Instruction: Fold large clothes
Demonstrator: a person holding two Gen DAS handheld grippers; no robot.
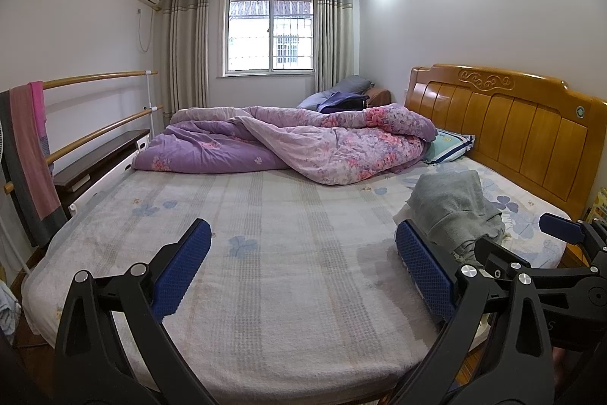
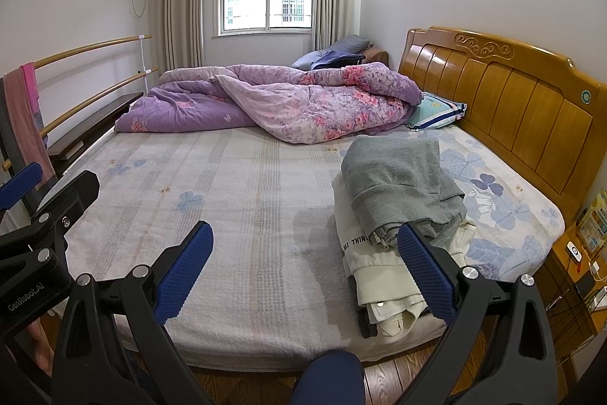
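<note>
A stack of folded clothes lies on the bed's right side, near the front edge. A grey sweatshirt (image 2: pixel 398 185) is on top, a cream garment (image 2: pixel 383 276) with black lettering is under it, and a dark layer is at the bottom. In the left wrist view the grey sweatshirt (image 1: pixel 451 204) shows just beyond the right finger. My left gripper (image 1: pixel 303 228) is open over bare sheet, holding nothing. My right gripper (image 2: pixel 305 230) is open too, and its right finger (image 2: pixel 425 268) overlaps the stack's front corner. Each gripper appears at the edge of the other's view.
The bed sheet (image 2: pixel 235 215) is pale with blue leaf prints. A crumpled purple floral quilt (image 2: pixel 288 101) and a pillow (image 2: pixel 436 114) lie at the far side. A wooden headboard (image 2: pixel 512 101) stands right, rails with a hanging towel (image 1: pixel 30 147) left, and a cluttered nightstand (image 2: pixel 576 264) far right.
</note>
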